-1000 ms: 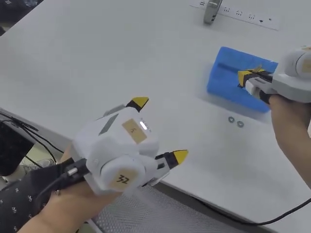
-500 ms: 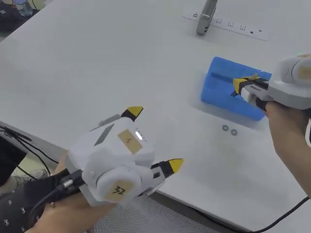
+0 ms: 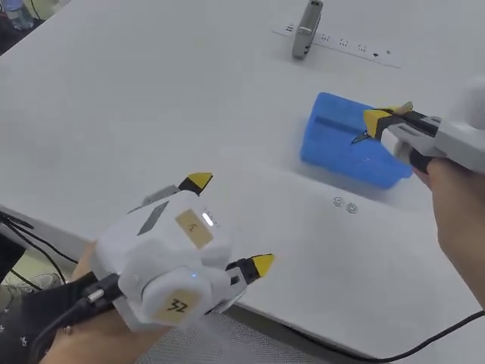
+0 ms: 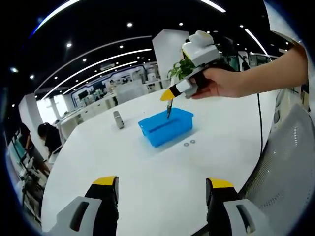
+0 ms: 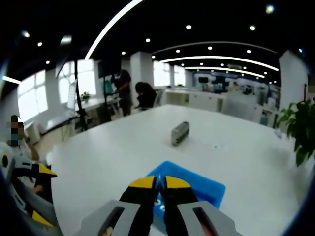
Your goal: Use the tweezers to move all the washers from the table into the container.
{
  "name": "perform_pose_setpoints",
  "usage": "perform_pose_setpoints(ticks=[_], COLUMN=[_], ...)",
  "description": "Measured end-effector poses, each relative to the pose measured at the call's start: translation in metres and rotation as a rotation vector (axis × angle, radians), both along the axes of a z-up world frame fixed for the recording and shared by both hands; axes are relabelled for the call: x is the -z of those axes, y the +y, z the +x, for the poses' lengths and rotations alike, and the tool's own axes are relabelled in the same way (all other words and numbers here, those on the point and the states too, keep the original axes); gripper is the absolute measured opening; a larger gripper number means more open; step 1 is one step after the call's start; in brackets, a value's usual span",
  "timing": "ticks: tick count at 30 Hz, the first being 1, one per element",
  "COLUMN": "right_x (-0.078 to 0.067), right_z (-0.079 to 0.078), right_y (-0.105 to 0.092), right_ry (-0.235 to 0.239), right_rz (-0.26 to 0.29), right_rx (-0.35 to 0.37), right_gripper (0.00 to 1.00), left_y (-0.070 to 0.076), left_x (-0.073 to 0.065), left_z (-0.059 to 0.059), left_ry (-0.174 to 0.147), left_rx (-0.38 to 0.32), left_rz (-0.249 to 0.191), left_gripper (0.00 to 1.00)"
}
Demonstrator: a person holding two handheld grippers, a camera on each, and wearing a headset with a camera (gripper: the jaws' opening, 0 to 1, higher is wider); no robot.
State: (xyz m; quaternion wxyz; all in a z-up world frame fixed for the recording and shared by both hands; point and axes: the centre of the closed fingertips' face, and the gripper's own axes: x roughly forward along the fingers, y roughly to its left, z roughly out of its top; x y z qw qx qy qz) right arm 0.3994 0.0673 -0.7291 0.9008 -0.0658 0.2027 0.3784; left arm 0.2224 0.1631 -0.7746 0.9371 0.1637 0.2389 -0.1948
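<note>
the two washers [image 3: 338,202] lie flat on the white table [image 3: 151,98], touching or nearly so, right of centre in the head view and just below the blue container [image 3: 326,155]. they look like small thin metal rings: probably light, stiff and slick, and sitting flush on a smooth top they would be awkward to get under. the likely hold is across the rim, one tip through the hole and one outside, or a pinch on the outer edge. a squeeze that is too hard could flick one away.

the right gripper [image 3: 377,120] has its jaws closed together on the tweezers [image 3: 358,138], whose dark tips point down over the container's inside. i cannot tell whether they carry a washer. the left gripper [image 3: 230,223] hangs at lower left, jaws wide apart, holding nothing.

the tabletop is plain, matt-white and broad, with a power strip [image 3: 341,44] and a grey metal block [image 3: 303,29] at the top of the frame. around it is a bright open-plan office with ceiling lights, a potted plant [image 5: 300,132] and people [image 5: 142,96] standing far off.
</note>
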Motion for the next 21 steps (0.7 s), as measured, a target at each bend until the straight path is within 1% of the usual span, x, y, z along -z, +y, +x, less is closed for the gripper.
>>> perform_pose_setpoints(ticks=[4,8,11,12,13,14,16,20,21], right_x=[-0.003,0.001,0.012,0.018,0.018,0.023,0.032,0.046,0.049], right_z=[-0.012,-0.022,-0.027,-0.03,-0.032,-0.035,-0.04,-0.043,-0.045], right_y=[-0.004,-0.008,-0.011,-0.012,-0.015,-0.016,-0.015,-0.012,-0.012], right_ry=[0.01,0.035,0.061,0.074,0.081,0.093,0.113,0.131,0.147], right_rz=[0.017,0.03,0.042,0.04,0.039,0.036,0.029,0.009,0.01], right_rx=[-0.009,0.005,0.019,0.02,0.025,0.024,0.013,-0.001,0.0], right_gripper=[0.02,0.02,0.02,0.02,0.02,0.02,0.02,0.02,0.02], left_y=[0.0,0.001,0.001,0.001,0.001,0.001,0.001,0.001,0.001], left_x=[0.0,0.0,0.001,0.001,0.001,0.001,0.002,0.002,0.002], left_z=[0.0,0.0,0.0,0.0,0.001,0.001,0.001,0.0,0.0], left_ry=[-0.001,0.0,0.002,0.002,0.002,0.002,0.006,0.008,0.009], left_rx=[-0.002,-0.001,0.0,-0.002,-0.003,-0.004,-0.004,0.0,0.0], left_rz=[0.0,0.008,0.012,0.013,0.013,0.013,0.014,0.017,0.016], left_gripper=[0.73,0.73,0.73,0.73,0.73,0.73,0.73,0.72,0.72])
